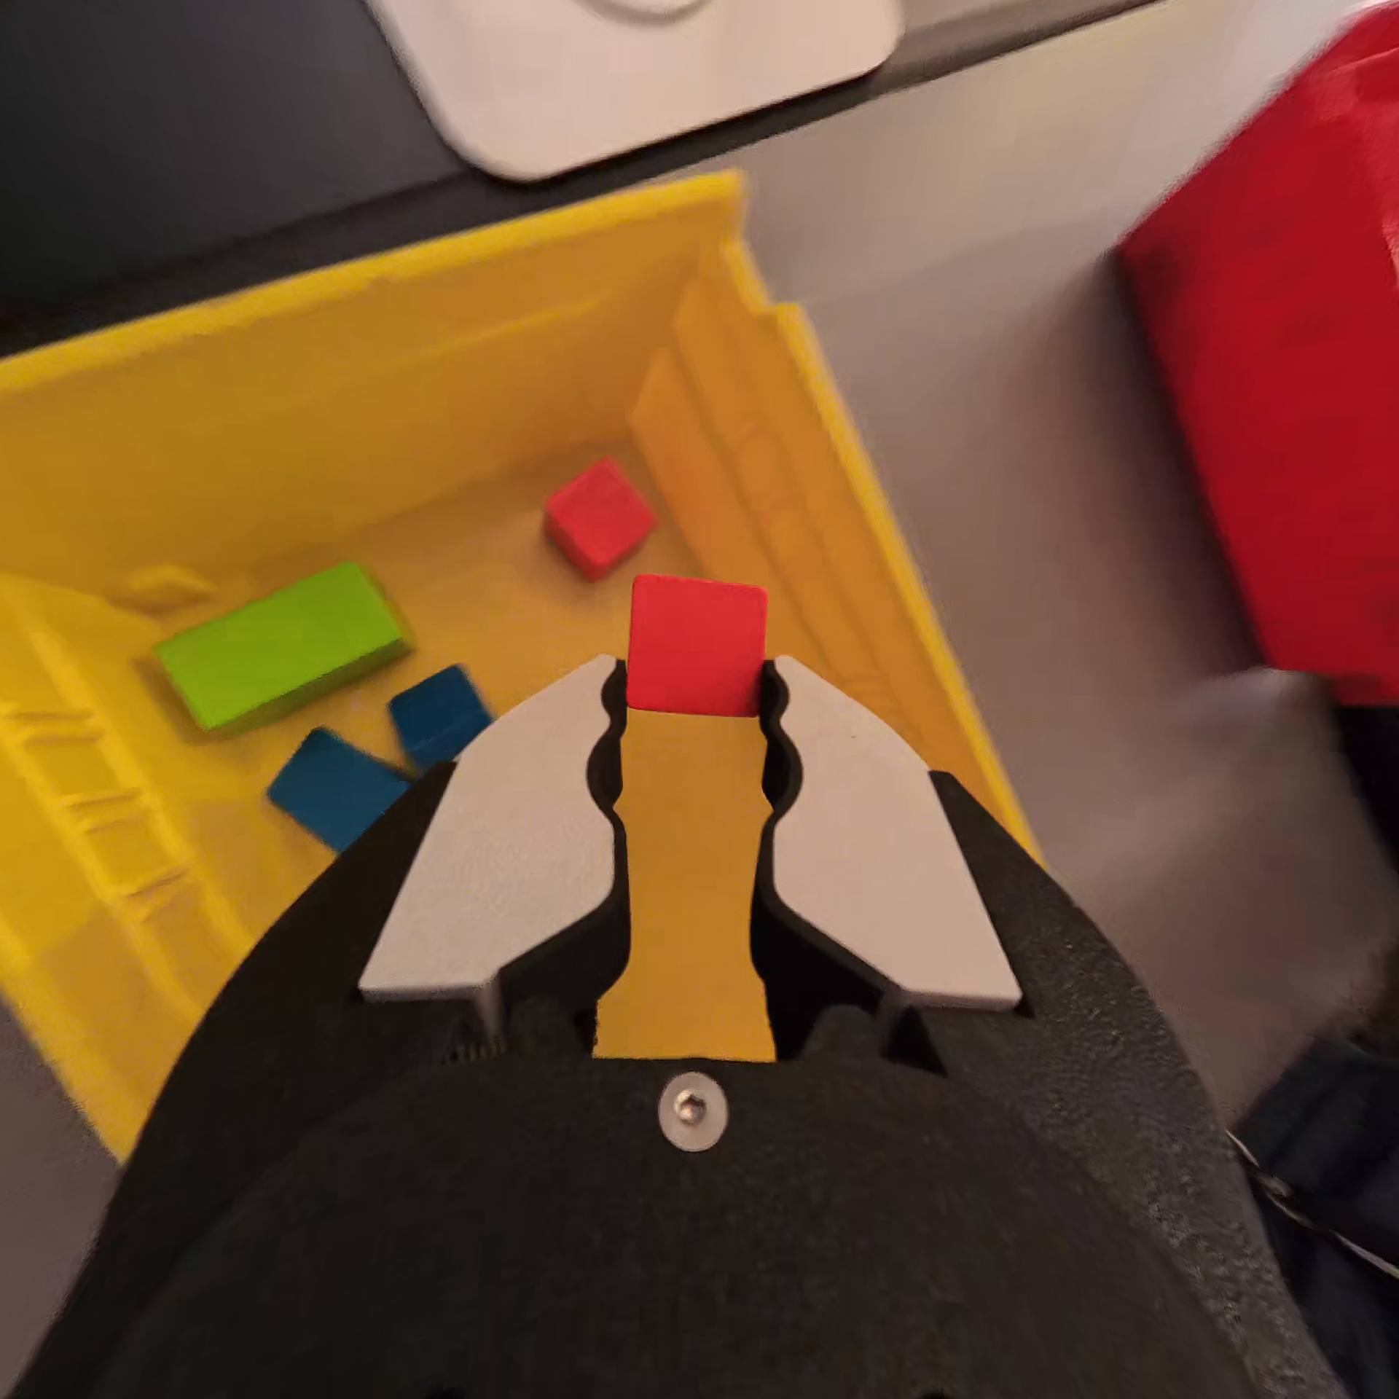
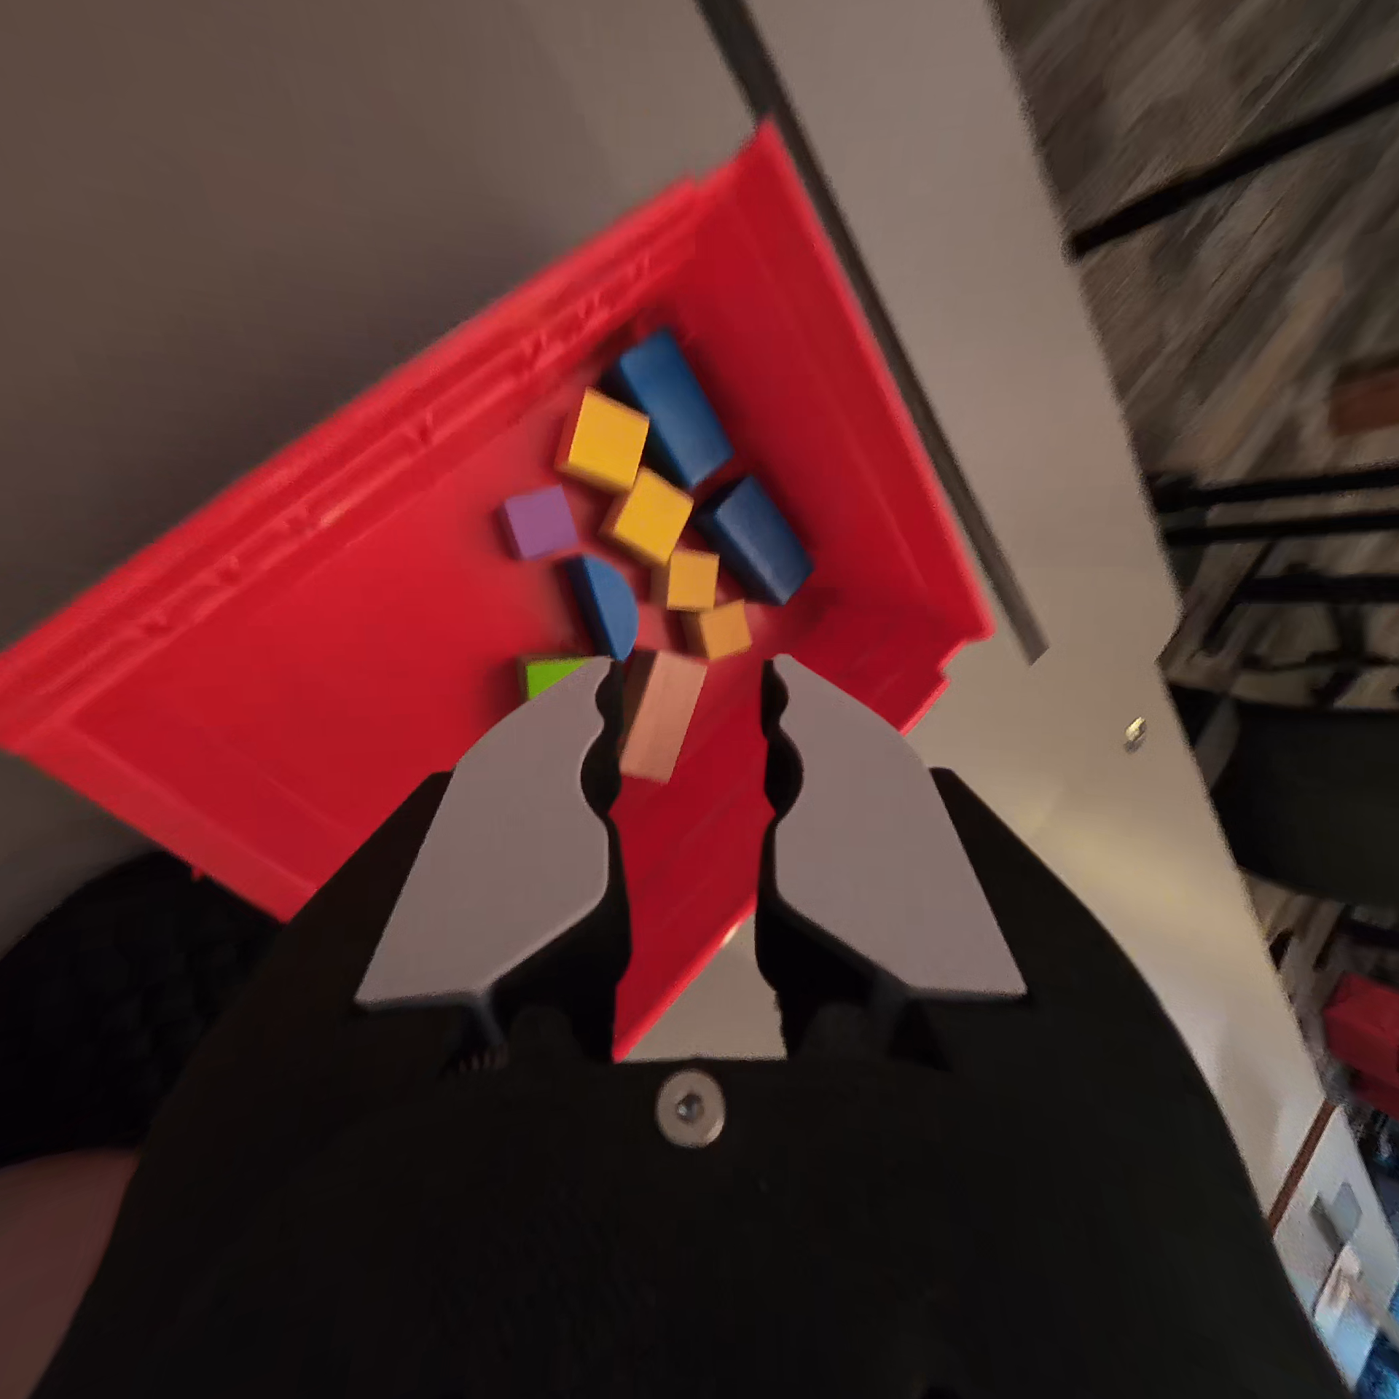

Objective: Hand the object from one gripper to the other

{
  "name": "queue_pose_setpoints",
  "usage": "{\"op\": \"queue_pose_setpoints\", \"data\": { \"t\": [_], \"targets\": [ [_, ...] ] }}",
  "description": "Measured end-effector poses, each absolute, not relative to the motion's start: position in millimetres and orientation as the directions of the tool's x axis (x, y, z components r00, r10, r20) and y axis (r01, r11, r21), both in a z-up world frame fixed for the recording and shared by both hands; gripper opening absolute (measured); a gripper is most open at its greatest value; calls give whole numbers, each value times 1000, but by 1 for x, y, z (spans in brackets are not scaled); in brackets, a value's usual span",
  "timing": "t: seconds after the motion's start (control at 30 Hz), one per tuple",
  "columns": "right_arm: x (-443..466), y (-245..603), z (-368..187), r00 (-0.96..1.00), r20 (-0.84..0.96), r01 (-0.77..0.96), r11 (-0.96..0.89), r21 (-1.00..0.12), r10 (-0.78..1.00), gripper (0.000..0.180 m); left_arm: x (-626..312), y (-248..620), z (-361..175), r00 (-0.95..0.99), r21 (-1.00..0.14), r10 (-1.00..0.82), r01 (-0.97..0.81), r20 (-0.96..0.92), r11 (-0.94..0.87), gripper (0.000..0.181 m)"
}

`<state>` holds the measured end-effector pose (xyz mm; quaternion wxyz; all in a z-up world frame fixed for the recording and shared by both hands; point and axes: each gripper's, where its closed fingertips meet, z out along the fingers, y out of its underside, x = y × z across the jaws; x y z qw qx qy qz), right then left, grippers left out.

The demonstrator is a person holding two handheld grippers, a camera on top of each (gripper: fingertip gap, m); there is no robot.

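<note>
**Red block pinched in the left gripper, right gripper empty**

In the left wrist view, the left gripper [image 1: 693, 681] was clenched on a red block [image 1: 696, 643], pinching it at the very tips so most of the block stuck out beyond the fingers. It hung above a yellow bin [image 1: 378, 363] on the grey counter [image 1: 984, 454]. Inside the bin lay a second red cube [image 1: 599, 517] near the far right corner, a green block [image 1: 281, 643] toward the left, and two blue blocks [image 1: 439, 711] [image 1: 333, 787] just beside each other, nearer the gripper. A red bin [image 1: 1272, 416] stood to the right, blurred.

In the right wrist view, the right gripper [image 2: 690, 681] was released, its fingers apart with nothing between them. It hovered over the red bin [image 2: 341, 681], where a cluster of blocks lay: two long blue ones [image 2: 674, 409] [image 2: 757, 537], a blue half-round [image 2: 609, 613], several yellow and orange cubes [image 2: 606, 439], a purple cube [image 2: 539, 521], a pale brown bar [image 2: 662, 715] and a green piece [image 2: 549, 675] partly hidden behind the left finger.
</note>
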<state>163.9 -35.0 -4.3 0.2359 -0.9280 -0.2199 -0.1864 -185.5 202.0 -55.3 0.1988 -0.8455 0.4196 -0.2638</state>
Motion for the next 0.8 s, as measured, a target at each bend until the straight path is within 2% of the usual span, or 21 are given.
{"op": "queue_pose_setpoints", "data": {
  "t": [0.17, 0.3, 0.37, 0.47, 0.53, 0.67, 0.8],
  "targets": [
    [105, 17, 40, 700, 618, 705, -479, -523, 357, 40, -160, 136, 2, 186, -662, -882, -598, 434, -452, 33],
    [9, 32, 49, 576, 631, 782, -126, -611, 519, 48, -142, 75, 24, -73, -694, -875, -643, 478, -325, 33],
    [-41, 24, 48, 469, 649, 777, 70, -626, 599, 48, -135, 50, 27, -164, -694, -857, -668, 489, -268, 33],
    [-87, 15, 47, 338, 749, 766, 295, -571, 570, 49, -129, 23, 27, -252, -686, -826, -698, 505, -207, 33],
    [-107, 10, 43, 293, 779, 749, 373, -547, 554, 51, -127, 11, 26, -289, -678, -804, -712, 519, -182, 33],
    [-121, 9, 31, 239, 797, 763, 400, -508, 555, 54, -125, -8, 28, -351, -671, -756, -726, 552, -153, 33],
    [-127, 3, 29, 203, 813, 755, 441, -485, 547, 37, -124, -11, 26, -355, -664, -752, -734, 555, -144, 33]
  ]
}}
